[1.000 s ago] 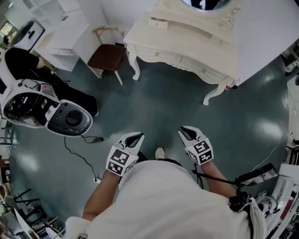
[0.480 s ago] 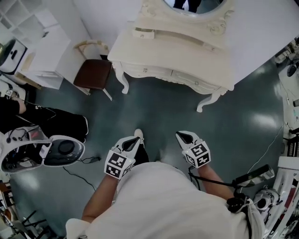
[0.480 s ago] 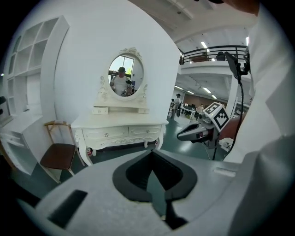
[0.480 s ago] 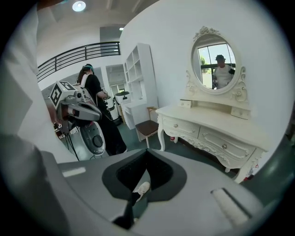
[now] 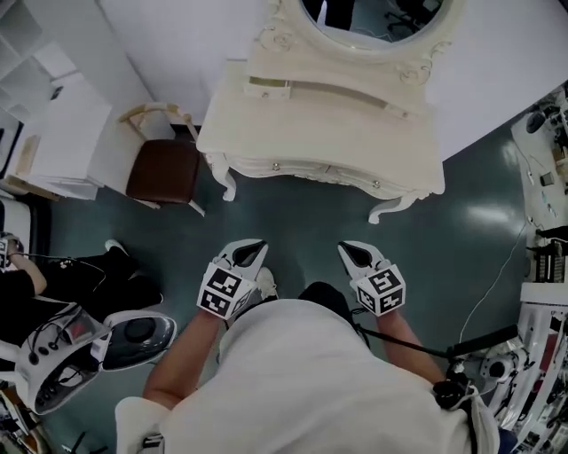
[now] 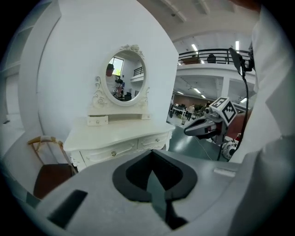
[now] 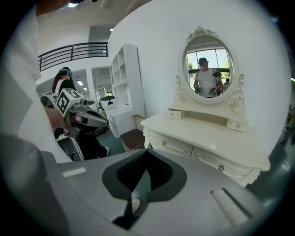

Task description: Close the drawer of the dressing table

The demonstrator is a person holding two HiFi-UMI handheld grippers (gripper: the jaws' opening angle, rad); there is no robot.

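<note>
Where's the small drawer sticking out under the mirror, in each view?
Head view: small drawer, upper centre, shelf's left end.
Left gripper view: left of centre.
Right gripper view: just right of centre.
Shared landmark: oval mirror above it.

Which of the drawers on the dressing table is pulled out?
The small upper drawer left of the mirror in the head view. Its front sticks out, while the two wide drawers under the tabletop sit flush.
</note>
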